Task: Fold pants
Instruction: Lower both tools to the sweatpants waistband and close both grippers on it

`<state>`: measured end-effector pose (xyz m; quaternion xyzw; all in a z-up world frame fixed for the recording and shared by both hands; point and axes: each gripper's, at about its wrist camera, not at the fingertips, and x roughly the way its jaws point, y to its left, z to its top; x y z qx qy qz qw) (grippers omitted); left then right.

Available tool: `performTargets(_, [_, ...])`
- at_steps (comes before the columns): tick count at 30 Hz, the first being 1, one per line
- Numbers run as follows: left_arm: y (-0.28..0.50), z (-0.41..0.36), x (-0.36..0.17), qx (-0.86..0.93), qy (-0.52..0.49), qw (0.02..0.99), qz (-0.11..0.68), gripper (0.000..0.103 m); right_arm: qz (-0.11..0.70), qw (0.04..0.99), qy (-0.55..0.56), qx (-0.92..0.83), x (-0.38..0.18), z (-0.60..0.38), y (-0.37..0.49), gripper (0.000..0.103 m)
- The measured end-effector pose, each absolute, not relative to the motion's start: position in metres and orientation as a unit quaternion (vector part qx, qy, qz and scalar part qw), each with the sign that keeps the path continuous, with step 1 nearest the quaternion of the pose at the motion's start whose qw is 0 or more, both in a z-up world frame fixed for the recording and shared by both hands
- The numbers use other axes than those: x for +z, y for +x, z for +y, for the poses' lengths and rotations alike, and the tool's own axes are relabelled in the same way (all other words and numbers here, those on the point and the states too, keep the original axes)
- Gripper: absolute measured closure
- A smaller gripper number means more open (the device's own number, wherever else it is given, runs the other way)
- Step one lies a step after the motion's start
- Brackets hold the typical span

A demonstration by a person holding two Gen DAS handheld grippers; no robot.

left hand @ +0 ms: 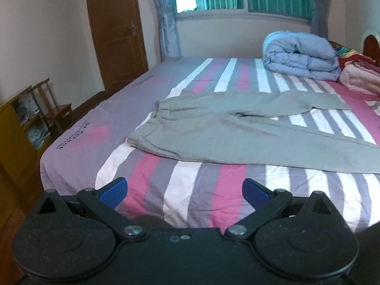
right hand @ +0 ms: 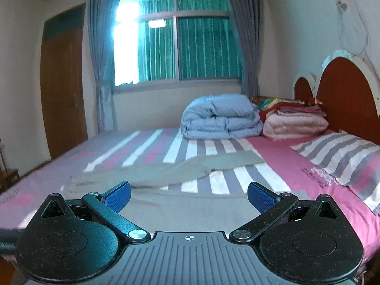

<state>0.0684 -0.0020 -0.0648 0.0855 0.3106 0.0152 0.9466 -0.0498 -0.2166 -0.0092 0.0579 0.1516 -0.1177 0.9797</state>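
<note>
Bedroom, striped bed (left hand: 185, 190): grey pants (left hand: 237, 133) spread flat at centre, folded blue quilt (left hand: 301, 57) at 1 o'clock; left gripper (left hand: 184, 190) and right gripper (right hand: 189, 197), jaws spread, holding nothing.

I count one pair of grey pants (left hand: 237, 128) at twelve o'clock of my two claws, one blue quilt (left hand: 300, 55), one stack of folded blankets (right hand: 294, 118) at one o'clock, one striped pillow (right hand: 342, 156), one wooden chair (left hand: 51, 106) at ten.
</note>
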Motion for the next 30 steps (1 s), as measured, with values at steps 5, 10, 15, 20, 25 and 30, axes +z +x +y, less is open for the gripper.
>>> performTargets(5, [0.102,-0.001,-0.062,0.031,0.082,0.941,0.327,0.006,0.173,0.979,0.048,-0.097,-0.023,-0.219,-0.026,0.000])
performTargets(10, [0.140,-0.005,-0.056,0.033,0.091,0.936,0.339,0.006,0.172,0.981,0.032,-0.082,-0.021,-0.220,0.006,0.000])
performTargets(15, [0.186,-0.007,-0.053,0.033,0.111,0.929,0.351,0.006,0.181,0.981,0.048,-0.049,-0.018,-0.231,0.047,0.000])
performTargets(20, [0.233,-0.007,-0.047,0.023,0.125,0.925,0.358,0.009,0.191,0.981,0.018,-0.015,-0.011,-0.234,0.095,0.000])
performTargets(25, [0.277,-0.005,-0.049,0.026,0.139,0.919,0.368,0.011,0.197,0.980,-0.015,0.022,-0.011,-0.227,0.145,0.000])
performTargets(30, [0.325,0.002,-0.060,0.017,0.161,0.906,0.391,0.026,0.213,0.975,-0.016,0.055,-0.015,-0.225,0.201,0.000])
